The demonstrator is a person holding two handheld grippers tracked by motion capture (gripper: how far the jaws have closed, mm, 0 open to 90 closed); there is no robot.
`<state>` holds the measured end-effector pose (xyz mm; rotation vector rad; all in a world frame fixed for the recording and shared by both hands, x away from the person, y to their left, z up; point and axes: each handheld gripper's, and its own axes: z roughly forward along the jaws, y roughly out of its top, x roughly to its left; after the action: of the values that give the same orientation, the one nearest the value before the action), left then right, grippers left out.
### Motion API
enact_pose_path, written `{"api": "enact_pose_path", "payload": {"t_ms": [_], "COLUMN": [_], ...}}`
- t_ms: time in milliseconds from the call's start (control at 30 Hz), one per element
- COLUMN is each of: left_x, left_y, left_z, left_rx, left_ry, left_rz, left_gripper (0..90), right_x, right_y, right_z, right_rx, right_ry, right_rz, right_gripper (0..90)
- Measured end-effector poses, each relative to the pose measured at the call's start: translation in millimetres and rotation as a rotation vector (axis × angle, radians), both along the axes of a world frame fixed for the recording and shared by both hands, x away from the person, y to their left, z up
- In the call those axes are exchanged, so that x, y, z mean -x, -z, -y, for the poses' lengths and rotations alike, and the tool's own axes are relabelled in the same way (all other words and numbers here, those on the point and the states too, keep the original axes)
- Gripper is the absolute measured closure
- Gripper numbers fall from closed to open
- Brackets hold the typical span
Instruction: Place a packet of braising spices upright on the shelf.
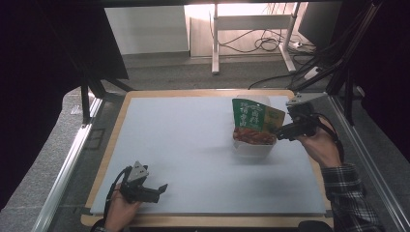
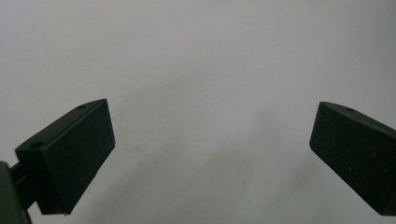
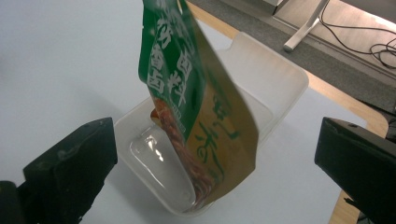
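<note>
- Left gripper [image 1: 153, 189] sits at the near left of the mat [image 1: 183, 145], jaws spread wide with bare mat between them — released, holding nothing, well apart from the action.
- Centre-right, the pouch [image 1: 255, 122] stands tilted in the tub [image 1: 251, 149], its lower end down inside the clear tub and its green top leaning up over the rim.
- Right gripper [image 1: 282, 131] is just beside the pouch's right edge; from its own camera the jaws stand wide on either side of the pouch [image 3: 196, 107] without touching it — released.
- Progress, as I read it: the pouch is in the tub — the main move looks done. What is left is pulling the right gripper clear, maybe nudging the pouch to lie flat.
- Count: one pouch, one tub [image 3: 261, 84], one mat, two grippers.
</note>
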<state>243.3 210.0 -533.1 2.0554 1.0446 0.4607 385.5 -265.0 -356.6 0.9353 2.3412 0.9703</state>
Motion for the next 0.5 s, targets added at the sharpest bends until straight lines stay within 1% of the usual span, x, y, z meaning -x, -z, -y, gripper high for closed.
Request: {"api": "enact_pose_path", "payload": {"t_ms": [67, 267, 400, 500], "left_x": [0.0, -0.1, -0.1, 0.0], "left_y": [-0.1, -0.1, -0.3, -0.6], "left_z": [0.2, 0.4, 0.3, 0.4], "left_rx": [-0.001, -0.002, -0.002, 0.006], "left_ry": [0.001, 0.001, 0.002, 0.001], "left_rz": [0.000, 0.001, 0.002, 0.002], "left_gripper": [0.0, 0.0, 0.0, 0.0], "right_x": [2.8, 9.8, 15.5, 21.3], "right_y": [3.9, 12.5, 17.0, 19.6], "right_z": [1.8, 9.2, 15.5, 18.6], "right_rx": [0.003, -0.014, -0.039, -0.047], "right_ry": [0.006, 0.015, 0.017, 0.017], "right_rz": [0.000, -0.013, -0.017, -0.019], "right_gripper": [0.0, 0.0, 0.0, 0.0]}}
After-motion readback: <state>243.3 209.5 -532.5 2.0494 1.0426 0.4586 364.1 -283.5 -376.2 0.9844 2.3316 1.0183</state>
